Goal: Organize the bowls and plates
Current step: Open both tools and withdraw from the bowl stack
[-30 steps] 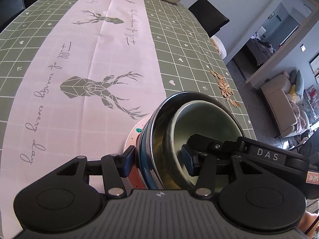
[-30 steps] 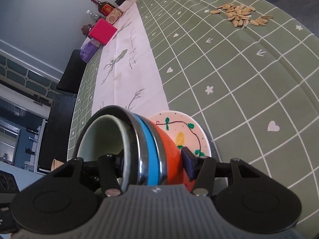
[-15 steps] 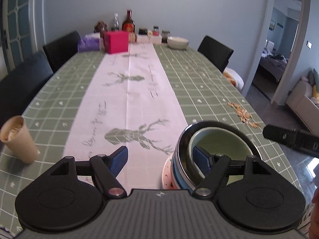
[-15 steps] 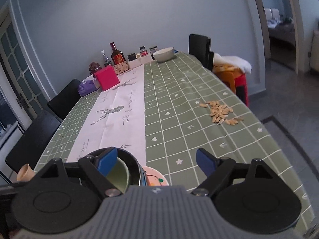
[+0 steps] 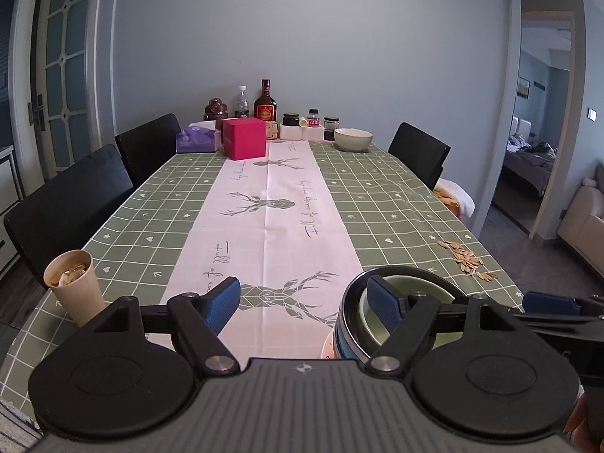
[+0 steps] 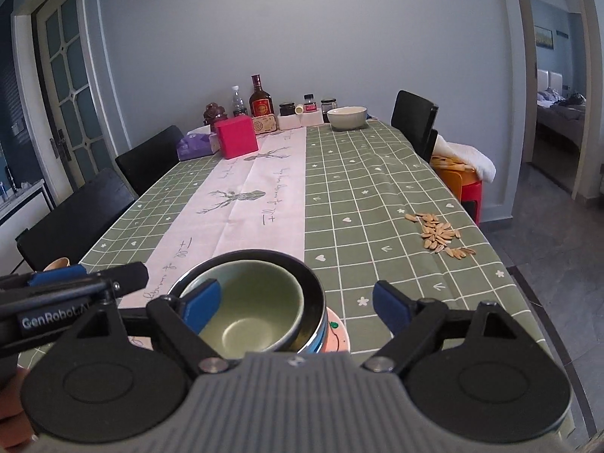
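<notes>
A stack stands at the table's near edge: a green bowl (image 6: 245, 313) inside a steel bowl (image 6: 264, 255) inside a blue bowl (image 6: 315, 341), all on a painted plate (image 6: 338, 334). My right gripper (image 6: 296, 305) hovers open above the stack, its left pad over the green bowl, touching nothing. In the left wrist view the stack (image 5: 396, 270) sits low on the right. My left gripper (image 5: 302, 305) is above and to its left. Its jaws are opening, and only tablecloth shows between them. A white bowl (image 5: 353, 139) stands alone at the far end.
A paper cup (image 5: 73, 283) with scraps stands at the near left edge. Seeds (image 6: 439, 234) lie scattered near the right edge. A pink box (image 5: 243, 137), a tissue pack, bottles and jars crowd the far end. Black chairs line both sides.
Both grippers let go of the tilted bowl stack and opened. The stack now sits upright on the plate. Both grippers rose and levelled, so the whole table shows.
</notes>
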